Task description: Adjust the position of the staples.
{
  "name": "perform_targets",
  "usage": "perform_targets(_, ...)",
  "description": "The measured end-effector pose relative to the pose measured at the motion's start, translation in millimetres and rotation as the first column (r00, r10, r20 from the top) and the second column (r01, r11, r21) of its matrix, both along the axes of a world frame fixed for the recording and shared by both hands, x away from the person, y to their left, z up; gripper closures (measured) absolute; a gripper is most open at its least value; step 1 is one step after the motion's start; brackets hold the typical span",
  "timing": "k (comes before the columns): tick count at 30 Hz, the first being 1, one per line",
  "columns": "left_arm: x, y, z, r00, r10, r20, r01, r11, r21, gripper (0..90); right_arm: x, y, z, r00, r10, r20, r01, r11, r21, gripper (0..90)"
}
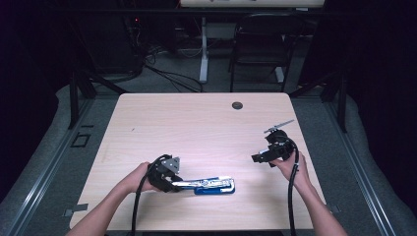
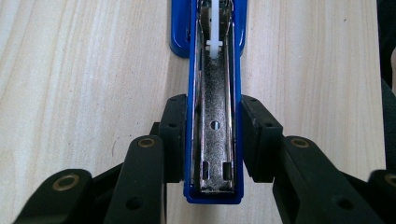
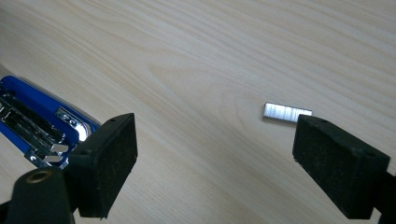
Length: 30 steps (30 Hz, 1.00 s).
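The work in hand looks like loading a stapler: the left claw (image 2: 212, 140) pinches the rear of the blue stapler (image 2: 214, 116), one pad on each side wall, with the magazine channel laid open and bare metal showing. In the high view the stapler (image 1: 209, 185) lies flat near the front edge of the tabletop (image 1: 196, 123), running from the left claw (image 1: 169, 181) toward 3 o'clock.

The right claw (image 3: 215, 158) hangs with its jaws spread wide and nothing between them. In the high view the right claw (image 1: 263, 157) sits at about 2 o'clock from the stapler, well apart from it. A small strip of staples (image 3: 286, 113) lies flat on the wood, just beyond the right-hand pad in the right gripper view, at about 1 o'clock.

The next move, as I judge it, calls for lowering the open jaws around that strip and closing gently across its narrow sides; it is thin and could skid or break apart. Then it must be carried to the open channel.

Nothing lies between strip and stapler. A dark round grommet (image 1: 237, 105) sits far off at 12 o'clock.
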<state>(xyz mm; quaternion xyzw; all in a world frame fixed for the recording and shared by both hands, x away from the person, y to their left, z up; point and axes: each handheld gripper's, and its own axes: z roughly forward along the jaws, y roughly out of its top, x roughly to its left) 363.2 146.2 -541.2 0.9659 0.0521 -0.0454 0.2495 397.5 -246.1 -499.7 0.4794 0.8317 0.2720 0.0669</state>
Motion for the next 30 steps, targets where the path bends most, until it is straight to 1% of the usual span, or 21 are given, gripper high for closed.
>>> perform_targets(1, 0.0, 0.0, 0.0, 1.0, 0.0, 0.0, 0.0, 1.0, 0.001, 65.4, 0.9, -1.2, 0.0, 1.0, 0.002, -0.006, -0.002, 1.0, -0.005, 14.2)
perform_targets(4, -0.2, -0.1, 0.0, 1.0, 0.0, 0.001, 0.0, 1.0, 0.001, 65.3, 2.6, -2.9, -1.8, 0.9998, -0.017, -0.002, 0.017, 0.9998, 0.0, 15.1)
perform_targets(7, -0.2, -0.2, 0.1, 1.0, 0.0, 0.001, 0.0, 1.0, 0.002, 65.3, 4.7, -5.6, -2.8, 0.9997, -0.024, -0.005, 0.024, 0.9997, -0.009, 16.5)
perform_targets(11, -0.1, -0.3, 0.0, 1.0, 0.0, 0.001, 0.0, 1.0, 0.002, 65.4, 7.3, -8.5, -5.0, 0.9987, -0.051, 0.003, 0.051, 0.9985, -0.019, 21.4)
perform_targets(12, -0.1, -0.4, 0.0, 1.0, 0.0, 0.001, 0.0, 1.0, 0.002, 65.3, 8.2, -9.6, -4.8, 0.9984, -0.057, -0.004, 0.057, 0.998, -0.028, 23.4)
perform_targets(13, -0.4, -0.5, -0.2, 1.0, 0.003, 0.006, -0.003, 1.0, 0.002, 65.4, 9.4, -10.4, -6.3, 0.9966, -0.082, 0.01, 0.082, 0.9963, -0.026, 23.9)
perform_targets(14, -1.1, -0.7, -0.8, 0.9998, 0.011, 0.017, -0.011, 0.9999, -0.002, 65.3, 10.5, -11.7, -6.2, 0.9965, -0.083, 0.002, 0.083, 0.9961, -0.03, 24.2)
perform_targets(16, -1.2, -0.8, -0.7, 0.9998, 0.011, 0.019, -0.011, 0.9999, -0.001, 65.4, 14.2, -12.7, -9.3, 0.9931, -0.116, 0.02, 0.116, 0.993, -0.02, 25.8)
perform_targets(17, -1.2, -0.8, -0.7, 0.9998, 0.011, 0.019, -0.011, 0.9999, 0.0, 65.4, 16.5, -13.3, -10.4, 0.9923, -0.123, 0.015, 0.124, 0.992, -0.025, 26.0)
perform_targets(18, -1.2, -0.9, -0.6, 0.9998, 0.01, 0.02, -0.01, 0.9999, 0.001, 65.4, 18.7, -13.3, -12.5, 0.9909, -0.133, 0.021, 0.133, 0.9909, -0.018, 26.5)
perform_targets(19, -1.2, -0.9, -0.6, 0.9998, 0.01, 0.02, -0.01, 1.0, 0.001, 65.4, 21.4, -13.8, -14.0, 0.9896, -0.144, 0.009, 0.144, 0.9892, -0.029, 26.6)
perform_targets(20, -1.2, -0.8, -0.6, 0.9998, 0.01, 0.02, -0.01, 1.0, 0.001, 65.4, 23.1, -13.5, -16.2, 0.9881, -0.153, 0.016, 0.154, 0.9878, -0.025, 27.2)
perform_targets(23, -1.2, -0.8, -0.7, 0.9998, 0.01, 0.019, -0.01, 0.9999, 0.0, 65.4, 29.1, -15.0, -21.3, 0.9852, -0.171, 0.012, 0.171, 0.9839, -0.05, 27.3)
perform_targets(25, -1.1, -0.9, -0.9, 0.9998, 0.01, 0.019, -0.01, 1.0, 0.001, 65.4, 33.2, -16.7, -25.4, 0.979, -0.203, 0.022, 0.204, 0.9773, -0.058, 27.9)
perform_targets(26, -1.1, -0.9, -1.0, 0.9998, 0.01, 0.019, -0.01, 1.0, 0.0, 65.4, 35.5, -18.4, -27.2, 0.9774, -0.21, 0.021, 0.211, 0.9752, -0.067, 28.1)
perform_targets(28, -0.9, -0.8, -1.1, 0.9998, 0.01, 0.017, -0.01, 1.0, 0.0, 65.4, 40.1, -20.7, -31.4, 0.975, -0.222, 0.007, 0.222, 0.9725, -0.07, 28.9)
perform_targets(29, -0.9, -0.8, -1.2, 0.9998, 0.01, 0.017, -0.01, 1.0, -0.001, 65.4, 41.8, -20.9, -33.8, 0.9715, -0.237, 0.011, 0.237, 0.9683, -0.079, 29.4)
perform_targets(30, -0.9, -0.9, -1.3, 0.9998, 0.01, 0.016, -0.01, 1.0, -0.001, 65.4, 44.0, -21.0, -36.0, 0.9717, -0.236, 0.007, 0.236, 0.968, -0.086, 29.7)
